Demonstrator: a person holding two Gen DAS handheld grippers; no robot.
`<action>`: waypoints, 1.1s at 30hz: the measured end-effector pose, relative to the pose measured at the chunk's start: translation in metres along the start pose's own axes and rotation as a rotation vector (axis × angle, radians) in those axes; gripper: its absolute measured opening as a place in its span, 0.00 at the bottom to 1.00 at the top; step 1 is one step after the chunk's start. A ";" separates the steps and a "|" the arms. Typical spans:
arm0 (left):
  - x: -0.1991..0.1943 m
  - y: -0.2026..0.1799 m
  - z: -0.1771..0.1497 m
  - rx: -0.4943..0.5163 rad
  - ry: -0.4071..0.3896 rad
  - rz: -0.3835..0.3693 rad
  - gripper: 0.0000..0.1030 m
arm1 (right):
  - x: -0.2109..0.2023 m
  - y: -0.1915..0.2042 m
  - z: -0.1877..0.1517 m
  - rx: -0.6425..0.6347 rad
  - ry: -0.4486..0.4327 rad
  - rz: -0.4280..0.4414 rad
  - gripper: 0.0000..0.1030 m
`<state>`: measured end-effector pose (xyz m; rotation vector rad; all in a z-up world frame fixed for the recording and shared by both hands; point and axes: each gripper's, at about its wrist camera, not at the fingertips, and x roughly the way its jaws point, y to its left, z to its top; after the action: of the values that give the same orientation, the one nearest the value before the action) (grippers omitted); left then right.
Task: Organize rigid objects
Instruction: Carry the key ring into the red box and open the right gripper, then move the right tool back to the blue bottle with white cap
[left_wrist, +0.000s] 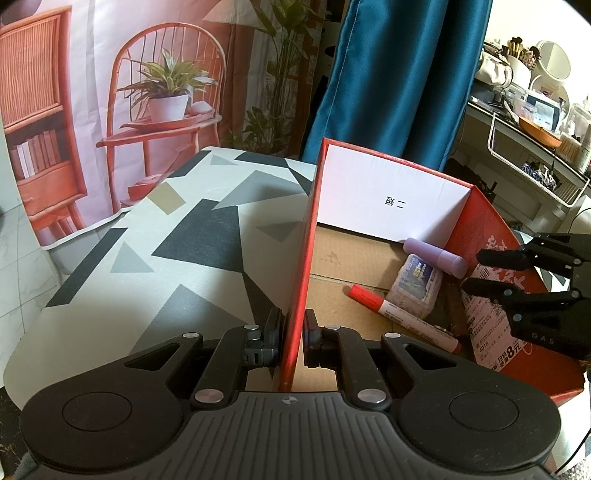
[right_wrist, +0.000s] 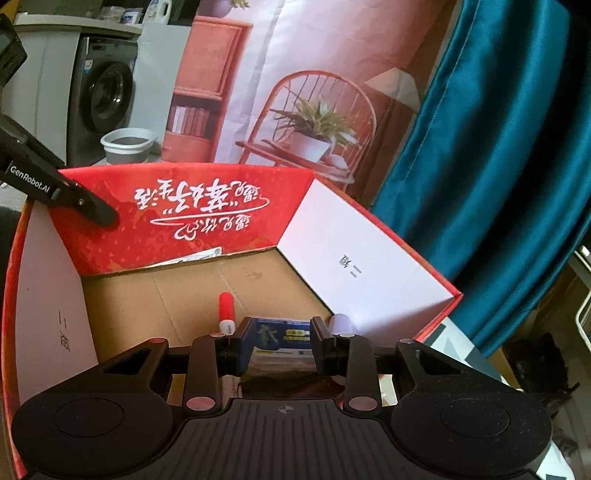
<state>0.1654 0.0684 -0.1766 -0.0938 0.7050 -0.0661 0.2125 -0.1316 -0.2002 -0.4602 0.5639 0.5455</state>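
A red cardboard box (left_wrist: 373, 192) stands open on the patterned table. Inside lie a red marker (left_wrist: 399, 314), a lilac tube (left_wrist: 436, 255) and a small blue-labelled packet (left_wrist: 417, 284). My left gripper (left_wrist: 294, 338) is shut on the box's left wall (left_wrist: 300, 280). My right gripper (right_wrist: 279, 345) hangs over the box's right side, its jaws apart on either side of the packet (right_wrist: 280, 338), without visibly squeezing it. The marker's red cap (right_wrist: 226, 305) and the lilac tube's tip (right_wrist: 341, 322) lie beside its fingers. The right gripper also shows in the left wrist view (left_wrist: 472, 271).
The table (left_wrist: 166, 251) has a grey, black and white geometric cloth. A printed backdrop and a teal curtain (left_wrist: 388, 74) hang behind. A cluttered shelf (left_wrist: 535, 122) is at the right; a washing machine (right_wrist: 103, 96) and a basin (right_wrist: 127, 146) stand at the far left.
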 end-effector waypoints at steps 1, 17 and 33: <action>0.000 0.000 0.000 0.000 0.000 0.000 0.12 | -0.002 -0.001 0.000 0.005 -0.009 -0.009 0.34; 0.000 0.000 0.000 0.001 -0.001 0.005 0.12 | -0.041 -0.026 -0.012 0.150 -0.135 -0.212 1.00; 0.000 0.000 0.000 0.001 -0.003 0.006 0.12 | -0.040 -0.082 -0.077 0.502 -0.106 -0.422 1.00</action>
<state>0.1650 0.0681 -0.1768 -0.0909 0.7027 -0.0603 0.2038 -0.2498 -0.2125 -0.0634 0.4629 0.0146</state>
